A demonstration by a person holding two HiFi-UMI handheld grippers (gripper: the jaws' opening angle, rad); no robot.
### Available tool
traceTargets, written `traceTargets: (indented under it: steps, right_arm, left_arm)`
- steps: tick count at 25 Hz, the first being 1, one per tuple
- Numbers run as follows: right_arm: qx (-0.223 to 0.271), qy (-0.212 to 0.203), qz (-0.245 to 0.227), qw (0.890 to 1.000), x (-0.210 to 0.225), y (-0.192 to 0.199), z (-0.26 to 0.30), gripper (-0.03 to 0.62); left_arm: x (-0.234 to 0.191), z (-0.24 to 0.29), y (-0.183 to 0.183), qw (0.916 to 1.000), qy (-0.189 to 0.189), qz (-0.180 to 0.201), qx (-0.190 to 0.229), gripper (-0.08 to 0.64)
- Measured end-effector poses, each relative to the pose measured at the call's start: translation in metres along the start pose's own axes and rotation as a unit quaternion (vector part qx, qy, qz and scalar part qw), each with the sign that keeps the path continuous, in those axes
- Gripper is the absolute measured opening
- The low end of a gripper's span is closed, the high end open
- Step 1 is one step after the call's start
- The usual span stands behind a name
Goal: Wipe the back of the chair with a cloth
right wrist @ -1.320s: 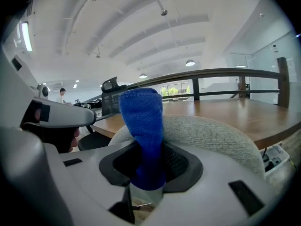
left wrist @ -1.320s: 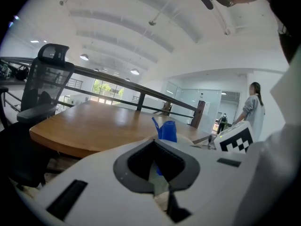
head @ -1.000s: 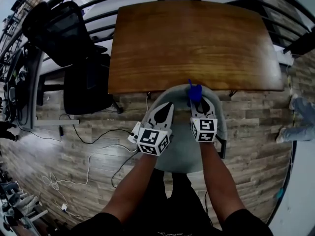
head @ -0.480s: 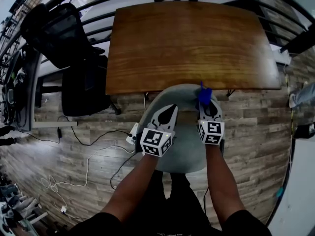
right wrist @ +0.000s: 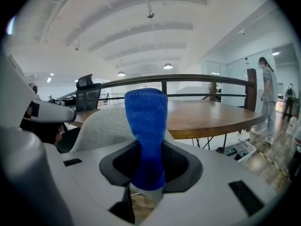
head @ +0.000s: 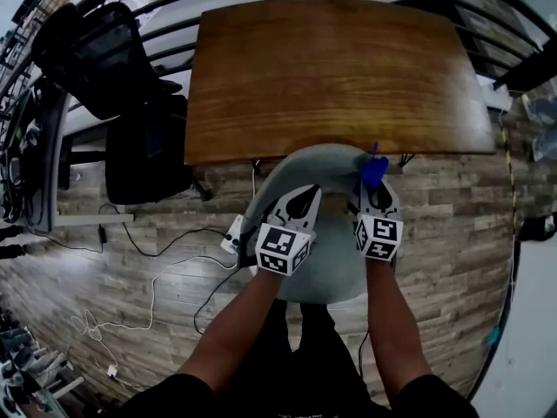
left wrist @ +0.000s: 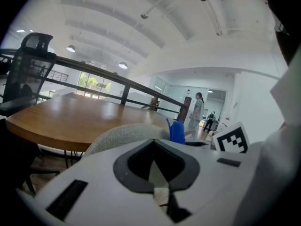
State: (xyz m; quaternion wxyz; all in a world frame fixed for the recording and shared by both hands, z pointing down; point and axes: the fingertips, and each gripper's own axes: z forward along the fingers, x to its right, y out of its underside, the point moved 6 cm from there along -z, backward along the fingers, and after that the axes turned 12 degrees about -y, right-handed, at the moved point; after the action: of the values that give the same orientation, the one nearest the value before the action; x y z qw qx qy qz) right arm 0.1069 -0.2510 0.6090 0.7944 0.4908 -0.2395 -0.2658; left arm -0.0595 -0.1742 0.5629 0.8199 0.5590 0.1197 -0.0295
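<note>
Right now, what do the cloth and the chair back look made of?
Cloth: blue, likely microfibre or terry; its surface shows a fuzzy, matte nap. Chair back: seemingly grey fabric upholstery, with a speckled, matte woven texture and no sheen.

Cloth (right wrist: 146, 126) lower end buried between right gripper (right wrist: 149, 171) jaws. Grey chair (head: 326, 168) seat mostly under arms (head: 252, 320). Distant figures (left wrist: 195, 109) too small to detail.

Table (head: 331, 77) close beyond chair (head: 300, 165) (obstacle)

Blue cloth (head: 372, 171) in right tongs (head: 375, 186)
</note>
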Motion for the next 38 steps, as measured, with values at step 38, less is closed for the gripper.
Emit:
traceTargets:
  steps: [38]
  right_arm:
    - [-0.011,-0.128,-0.031,0.991,-0.138,0.033,0.099,0.120]
  left_arm:
    - [-0.124,-0.049,0.051,0.9940,-0.104,-0.011,-0.031,-0.002]
